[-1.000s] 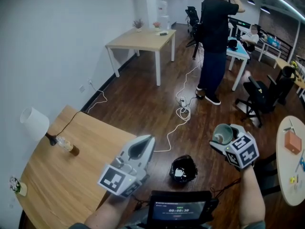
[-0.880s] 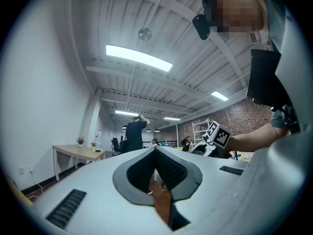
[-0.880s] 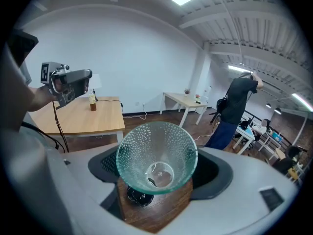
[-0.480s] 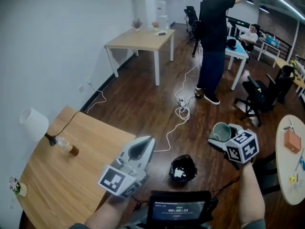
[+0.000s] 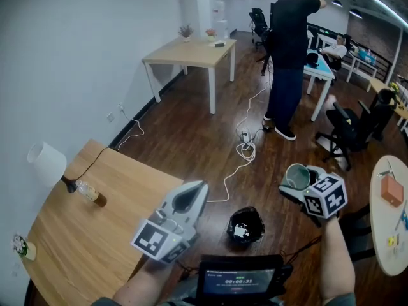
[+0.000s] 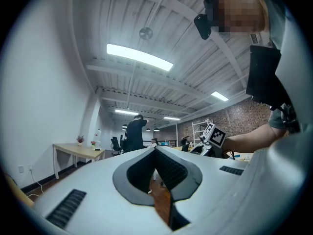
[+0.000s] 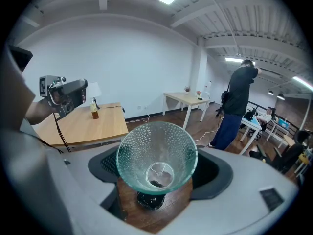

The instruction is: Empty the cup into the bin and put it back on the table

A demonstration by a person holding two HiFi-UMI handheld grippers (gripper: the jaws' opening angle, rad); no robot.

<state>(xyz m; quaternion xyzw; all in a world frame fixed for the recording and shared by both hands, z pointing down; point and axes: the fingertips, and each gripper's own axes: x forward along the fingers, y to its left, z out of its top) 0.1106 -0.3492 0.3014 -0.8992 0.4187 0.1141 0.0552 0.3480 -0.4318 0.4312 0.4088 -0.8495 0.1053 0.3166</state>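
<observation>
Lower right of frame: right gripper [image 5: 298,182] jaws clamped across glass cup [image 5: 296,176]; likely rigid, slick, breakable, best held mid-wall; left gripper [image 5: 191,195] jaws closed, empty.

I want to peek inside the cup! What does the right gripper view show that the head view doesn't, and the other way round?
Only the right gripper view: the glass cup close up, its bumpy pattern, straight into its mouth. Only the head view: the small screen and the orange box. Both: the cup, the black bin, the wooden table and the standing person.
</observation>
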